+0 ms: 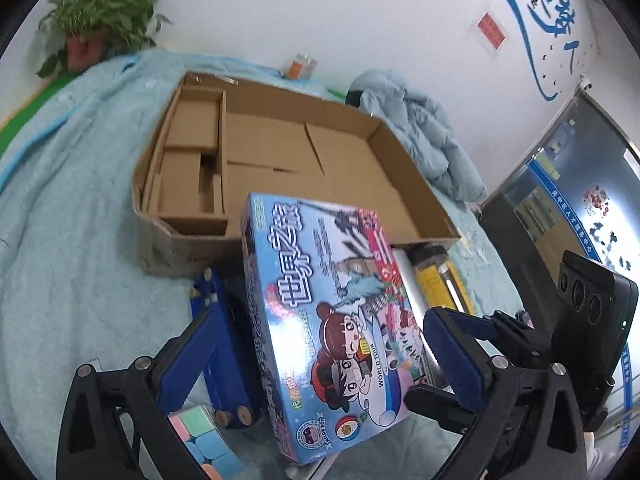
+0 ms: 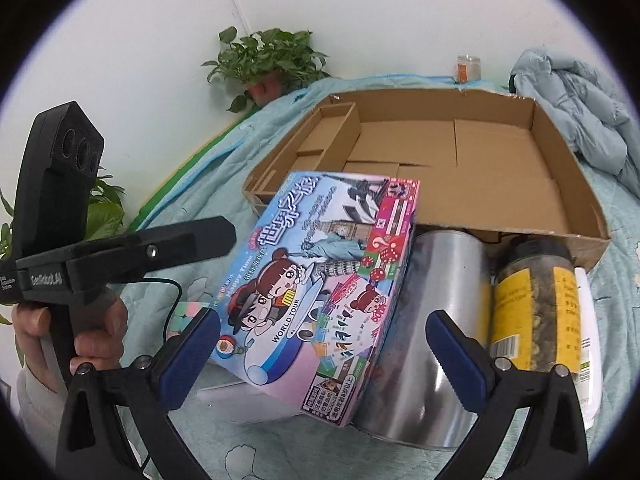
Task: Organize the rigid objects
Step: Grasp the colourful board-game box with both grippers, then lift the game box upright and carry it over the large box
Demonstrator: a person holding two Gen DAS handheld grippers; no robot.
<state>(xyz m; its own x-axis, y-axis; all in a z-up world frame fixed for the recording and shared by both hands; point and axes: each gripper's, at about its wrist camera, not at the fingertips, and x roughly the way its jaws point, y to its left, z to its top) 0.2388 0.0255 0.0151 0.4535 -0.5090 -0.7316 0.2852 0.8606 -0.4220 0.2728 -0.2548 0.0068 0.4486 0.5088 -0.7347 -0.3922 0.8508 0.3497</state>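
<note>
My left fingers (image 1: 320, 356): wide apart, straddling the board game box (image 1: 324, 320), gripping nothing.
My right fingers (image 2: 322, 354): spread wide, empty.
Box: tilted, leaning before the cardboard tray (image 2: 580, 184), beside a steel can (image 2: 432, 300).

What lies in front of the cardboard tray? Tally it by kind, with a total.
Game box: 1
Metal can: 1
Jar with yellow label: 1
White bottle: 1
Puzzle cube: 1
Blue wooden stand: 1
Flat white thing under the game box, kind unclear: 1
Total: 7
</note>
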